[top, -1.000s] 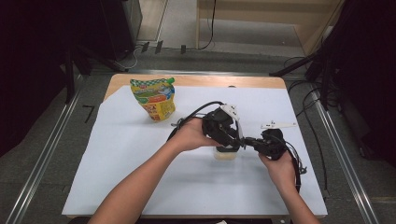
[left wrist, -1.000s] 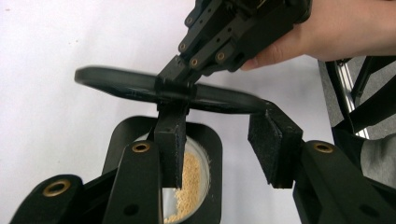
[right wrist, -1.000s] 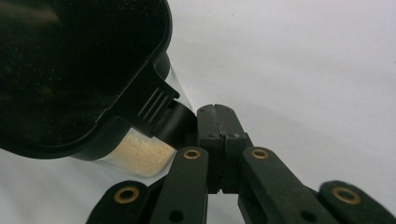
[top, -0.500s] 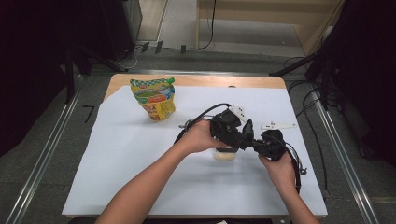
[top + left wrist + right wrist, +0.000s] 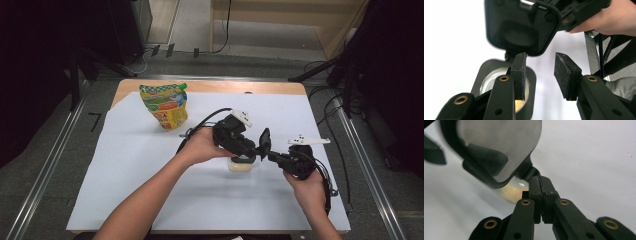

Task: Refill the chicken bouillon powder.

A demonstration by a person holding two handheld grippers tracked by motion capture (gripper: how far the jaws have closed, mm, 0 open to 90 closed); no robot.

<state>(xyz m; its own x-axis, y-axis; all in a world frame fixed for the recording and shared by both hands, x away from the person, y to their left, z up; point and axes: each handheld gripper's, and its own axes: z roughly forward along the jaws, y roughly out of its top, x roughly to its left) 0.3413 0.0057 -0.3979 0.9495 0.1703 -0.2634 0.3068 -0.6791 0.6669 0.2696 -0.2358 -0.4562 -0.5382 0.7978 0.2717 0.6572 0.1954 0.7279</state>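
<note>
A small pale container (image 5: 240, 166) with a black square rim stands on the white sheet. Its black lid (image 5: 263, 142) hangs tilted on edge just above it. My right gripper (image 5: 272, 154) comes in from the right, shut on the lid's tab. In the right gripper view the jaws (image 5: 540, 185) pinch that tab under the lid's clear panel (image 5: 499, 145), with the container (image 5: 514, 191) behind. My left gripper (image 5: 249, 150) hovers over the container from the left. Its jaws (image 5: 539, 67) have just been opening, with nothing between the pads (image 5: 520, 75). The lid (image 5: 521, 27) is above them and the container rim (image 5: 491, 80) below.
A yellow and green snack pouch (image 5: 165, 106) stands at the back left of the white sheet (image 5: 150, 175). Black cables (image 5: 207, 119) trail behind the left hand and to the right of the right hand. The table's metal side rails (image 5: 367, 170) run along both sides.
The right gripper has raised the lid off the container, and it now stands tilted on edge. The left hand shifted slightly right over the container.
</note>
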